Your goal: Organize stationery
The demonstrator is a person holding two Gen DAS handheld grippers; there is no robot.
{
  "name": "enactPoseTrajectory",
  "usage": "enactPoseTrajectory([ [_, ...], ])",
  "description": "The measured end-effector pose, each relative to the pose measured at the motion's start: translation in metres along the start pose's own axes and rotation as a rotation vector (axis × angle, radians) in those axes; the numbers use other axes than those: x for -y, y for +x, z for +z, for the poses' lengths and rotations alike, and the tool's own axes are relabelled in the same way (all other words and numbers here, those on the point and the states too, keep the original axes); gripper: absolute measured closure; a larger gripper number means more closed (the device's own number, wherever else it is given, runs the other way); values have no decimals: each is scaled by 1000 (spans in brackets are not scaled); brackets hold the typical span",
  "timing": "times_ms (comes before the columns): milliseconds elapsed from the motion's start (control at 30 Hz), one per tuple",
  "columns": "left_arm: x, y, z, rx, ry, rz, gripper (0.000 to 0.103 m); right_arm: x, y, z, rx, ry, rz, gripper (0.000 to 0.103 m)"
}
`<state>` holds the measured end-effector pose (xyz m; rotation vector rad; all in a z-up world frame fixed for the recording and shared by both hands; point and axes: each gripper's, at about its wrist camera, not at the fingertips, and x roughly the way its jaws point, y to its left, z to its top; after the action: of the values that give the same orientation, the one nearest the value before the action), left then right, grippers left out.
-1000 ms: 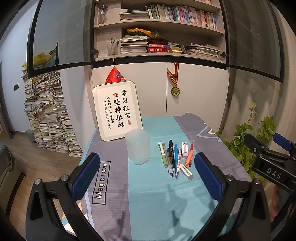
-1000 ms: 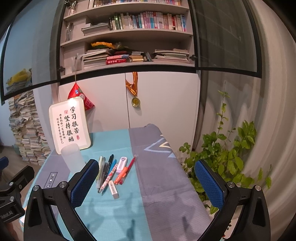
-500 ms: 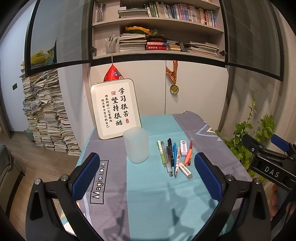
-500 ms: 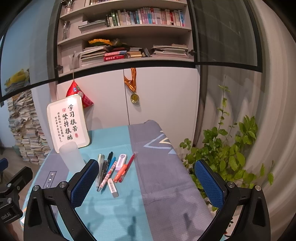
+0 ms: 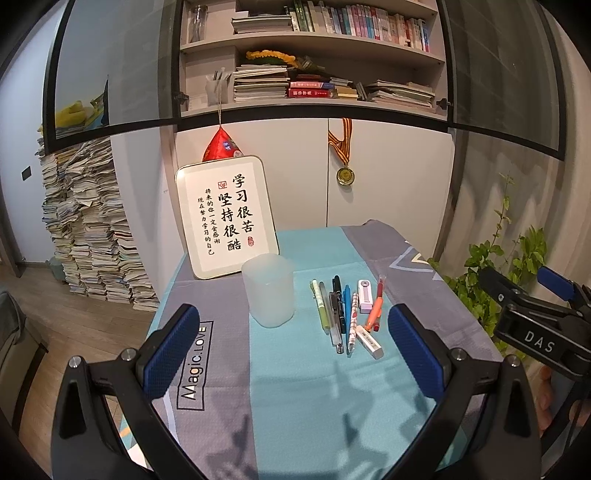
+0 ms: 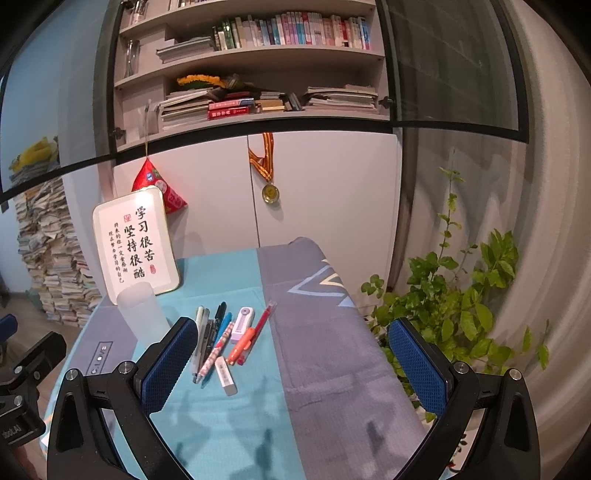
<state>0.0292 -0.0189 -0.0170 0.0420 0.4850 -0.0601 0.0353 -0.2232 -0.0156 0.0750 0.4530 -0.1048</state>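
Frosted plastic pen cup [image 5: 268, 291] stands upright beside loose pens [image 5: 334, 314] and erasers [image 5: 367, 338], awaiting filling; left gripper [image 5: 293, 354] and right gripper [image 6: 295, 365] spread wide, holding nothing.

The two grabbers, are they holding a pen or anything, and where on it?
Nothing is held. The left gripper and right gripper are both open above the table, and the pens lie untouched beside the cup.

Your right gripper [image 5: 535, 314] runs off the left view's edge, so its jaws stay unseen. The left finger [image 6: 168, 365] covers part of the pens [image 6: 208, 339]. The book [image 5: 362, 26] titles are too small to read.
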Motion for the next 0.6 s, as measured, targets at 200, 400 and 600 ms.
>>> enactPoseTrajectory([
  [200, 0, 5, 2, -6, -1, 0, 1, 0, 2, -2, -6, -1, -1, 0],
  [400, -1, 18, 2, -30, -3, 0, 1, -3, 8, -8, -29, -4, 7, 0],
  [600, -2, 33, 1, -55, -5, -1, 1, -3, 27, 2, -67, -7, 16, 0],
])
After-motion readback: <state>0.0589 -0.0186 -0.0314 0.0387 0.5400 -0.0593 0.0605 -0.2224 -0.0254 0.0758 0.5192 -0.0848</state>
